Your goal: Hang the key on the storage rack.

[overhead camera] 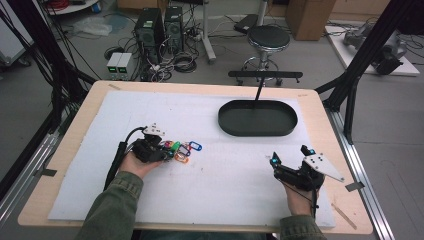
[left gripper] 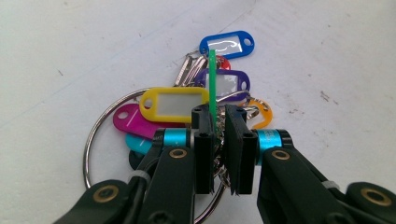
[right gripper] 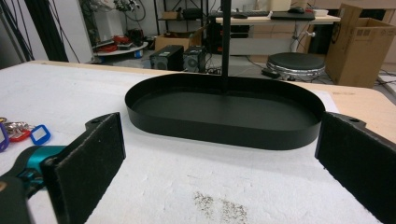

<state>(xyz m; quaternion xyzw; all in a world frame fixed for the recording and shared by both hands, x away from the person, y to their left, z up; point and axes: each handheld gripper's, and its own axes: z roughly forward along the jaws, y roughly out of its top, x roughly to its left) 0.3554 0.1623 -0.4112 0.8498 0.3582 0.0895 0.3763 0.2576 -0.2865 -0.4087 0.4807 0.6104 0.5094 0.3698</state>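
Gripping: the left tool has its jaws pinched together on a bunch of key tags, clamped at the point where the green tag stands on edge and the small rings and chain links gather, probably because one bite there would carry the whole bunch at once.

Bunch: it lies on the white mat at the left of the counter, just ahead of the person's left hand; the yellow tag, blue tag, purple tag, magenta tag and the others fan outward from the jaws, seemingly flat and not yet lifted.

Ring: the large steel ring curves out to one side of the jaws and under them, loose on the mat, so it would likely trail when the bunch rises.

Waiting: the right tool rests on the mat at the counter's right with its jaws spread wide and nothing between them, seemingly parked clear of the work while the left does the picking.

Tray: the black oval tray sits toward the far right of the mat, well apart from the bunch; seen from the right gripper view it lies bare and straight ahead between the parted pads, a plausible landing place for the tags.

Post: a thin black upright rises behind the tray, something a carried bunch might have to clear.
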